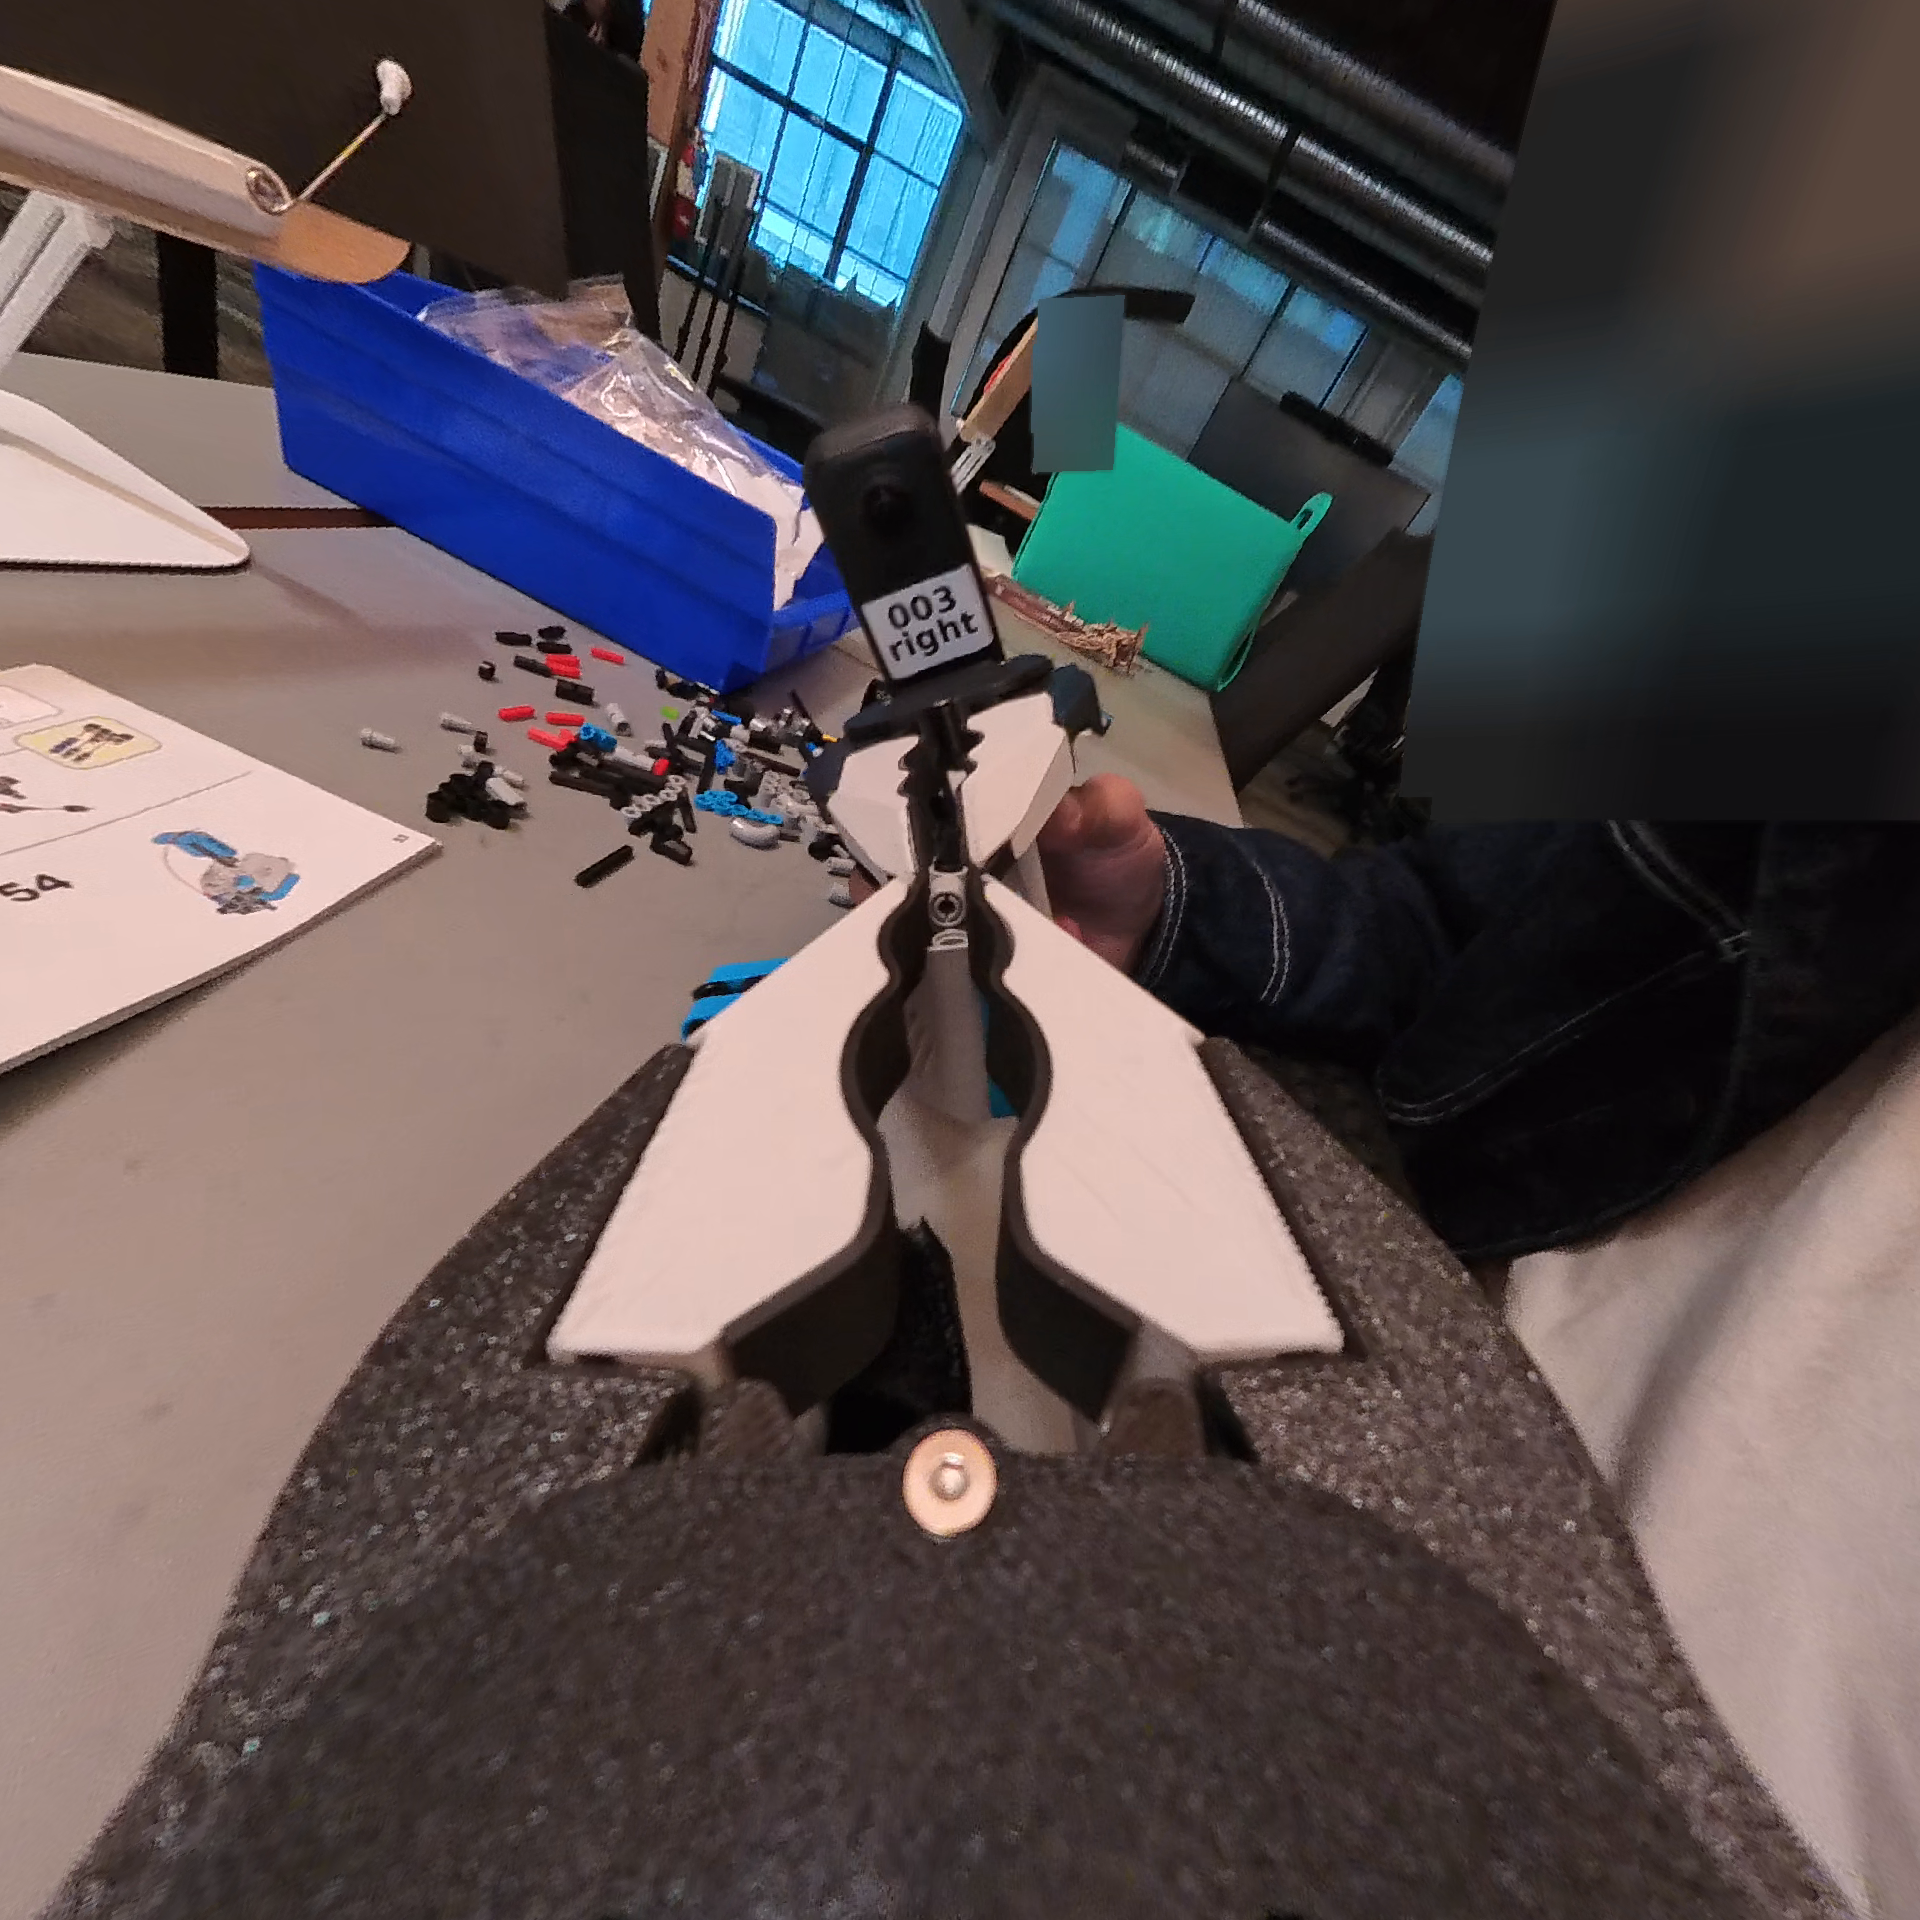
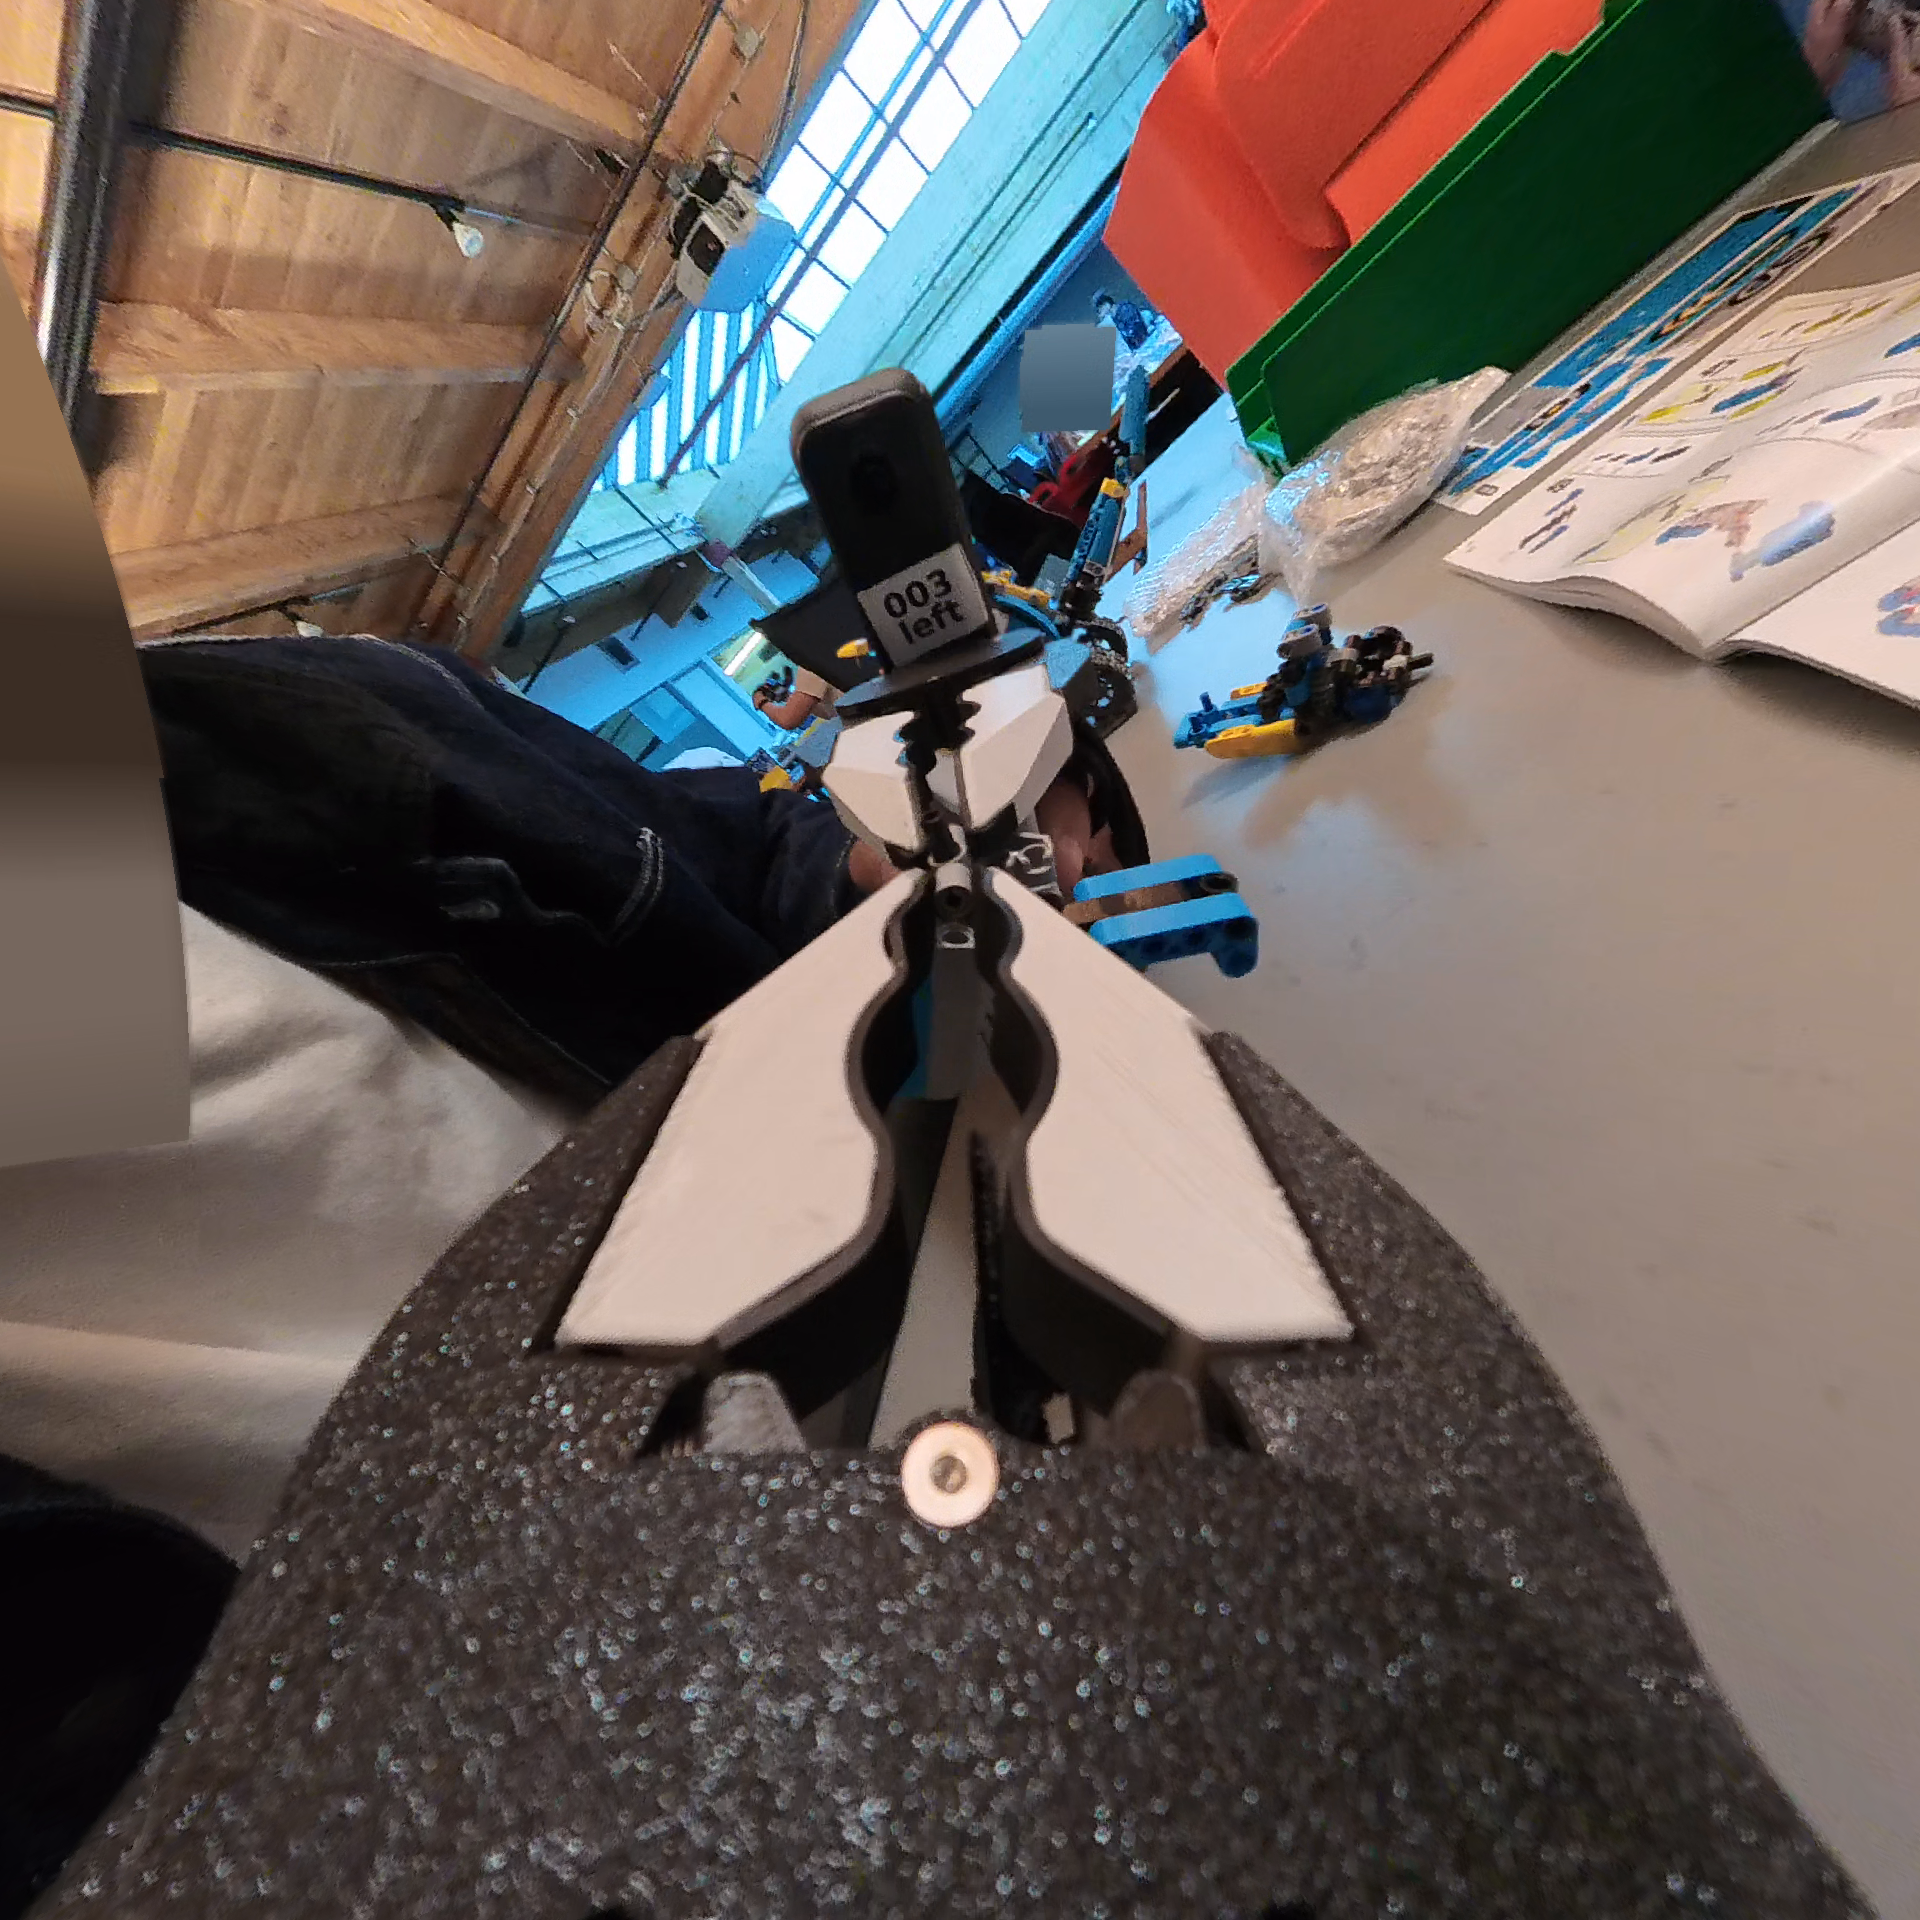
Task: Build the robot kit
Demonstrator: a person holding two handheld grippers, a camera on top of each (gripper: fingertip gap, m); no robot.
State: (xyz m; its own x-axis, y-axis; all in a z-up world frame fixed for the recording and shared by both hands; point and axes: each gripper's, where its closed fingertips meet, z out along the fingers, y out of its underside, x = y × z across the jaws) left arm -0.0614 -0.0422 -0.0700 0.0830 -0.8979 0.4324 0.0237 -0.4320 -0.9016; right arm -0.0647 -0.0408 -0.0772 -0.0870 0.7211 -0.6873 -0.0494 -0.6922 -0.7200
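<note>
Looking at the left gripper [image 1: 945, 894] first: pressed together on a slim grey bar [image 1: 948, 997], with a bit of blue peeking out behind it. Same deal with the right gripper [image 2: 951, 883], pinching a grey toothed strip [image 2: 958, 1023] between near-closed fingers. Pointed nose to nose, tips almost touching, both lifted off the grey table [image 1: 260, 1195]. Probably held that way to line the two grey bits up end on. Can't tell if they're already joined, or really one piece.

Off to one side in the left wrist view:
- a scatter of small black, red and blue parts [image 1: 623, 758]
- beside a blue bin [image 1: 499, 478] stuffed with plastic bags
- near an open instruction booklet [image 1: 156, 831], kept within easy glance

In the right wrist view:
- a blue beam [image 2: 1164, 914] lying just beside the tips
- a small blue-and-yellow assembly [image 2: 1299, 696] parked farther back
</note>
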